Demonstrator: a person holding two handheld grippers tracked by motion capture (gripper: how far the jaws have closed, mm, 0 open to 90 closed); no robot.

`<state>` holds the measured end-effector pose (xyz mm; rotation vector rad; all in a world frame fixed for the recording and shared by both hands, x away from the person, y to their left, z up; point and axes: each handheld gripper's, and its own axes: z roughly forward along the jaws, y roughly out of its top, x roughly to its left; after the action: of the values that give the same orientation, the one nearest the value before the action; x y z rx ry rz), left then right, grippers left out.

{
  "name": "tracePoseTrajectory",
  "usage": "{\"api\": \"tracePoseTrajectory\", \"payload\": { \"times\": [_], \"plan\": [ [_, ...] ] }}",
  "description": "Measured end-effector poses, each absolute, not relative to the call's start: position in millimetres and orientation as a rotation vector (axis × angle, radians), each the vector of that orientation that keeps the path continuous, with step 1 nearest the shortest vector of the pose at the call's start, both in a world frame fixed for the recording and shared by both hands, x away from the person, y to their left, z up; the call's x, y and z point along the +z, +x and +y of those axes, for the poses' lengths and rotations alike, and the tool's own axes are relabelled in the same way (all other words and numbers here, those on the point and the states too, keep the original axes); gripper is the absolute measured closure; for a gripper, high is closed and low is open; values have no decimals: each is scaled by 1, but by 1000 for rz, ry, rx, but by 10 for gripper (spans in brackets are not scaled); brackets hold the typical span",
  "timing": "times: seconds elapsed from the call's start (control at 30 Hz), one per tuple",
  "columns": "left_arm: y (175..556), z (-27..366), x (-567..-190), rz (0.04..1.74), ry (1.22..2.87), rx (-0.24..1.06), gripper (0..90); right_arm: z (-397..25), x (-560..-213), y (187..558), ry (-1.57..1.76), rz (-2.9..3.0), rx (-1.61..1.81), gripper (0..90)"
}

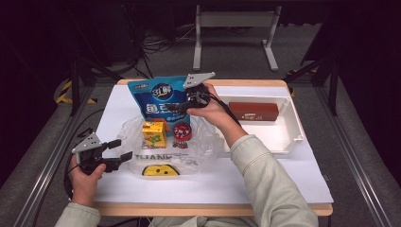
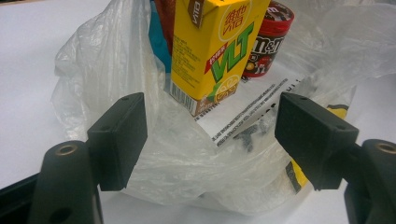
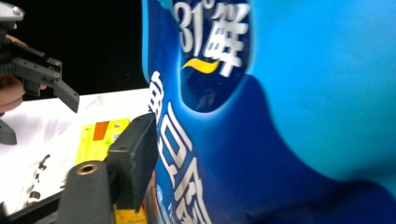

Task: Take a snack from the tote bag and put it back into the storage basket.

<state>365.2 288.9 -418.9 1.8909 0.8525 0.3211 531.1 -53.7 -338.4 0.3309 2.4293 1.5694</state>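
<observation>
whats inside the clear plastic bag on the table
Inside the plastic bag stand a yellow drink carton and a red candy tub. The right gripper holds a blue pouch upright at the bag's far side. The pouch's lower end is hidden behind the carton.

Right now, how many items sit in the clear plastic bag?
3: a blue pouch standing at the back, held by the right tongs, a yellow drink carton front left, and a red candy tub beside it. Others may be hidden.
</observation>
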Motion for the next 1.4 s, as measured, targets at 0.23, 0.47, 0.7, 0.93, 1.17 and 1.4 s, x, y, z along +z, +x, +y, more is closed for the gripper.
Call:
{"api": "tracePoseTrajectory", "payload": {
  "times": [0.23,0.47,0.7,0.93,1.17,1.4],
  "plan": [
    [365,289,-419,851,1891,323,259,-48,-345,531,276,2476,1481,412],
    [365,290,-419,850,1891,326,259,-44,-351,532,266,2541,1418,529],
    [365,289,-418,848,1892,327,259,-43,-349,530,217,2544,1370,656],
    [365,289,-418,849,1891,328,259,-41,-345,526,216,2553,1319,774],
    [365,290,-418,855,1890,325,259,-38,-343,521,260,2553,1294,830],
    [365,290,-418,854,1891,326,259,-34,-332,514,239,2551,1285,847]
  ]
}}
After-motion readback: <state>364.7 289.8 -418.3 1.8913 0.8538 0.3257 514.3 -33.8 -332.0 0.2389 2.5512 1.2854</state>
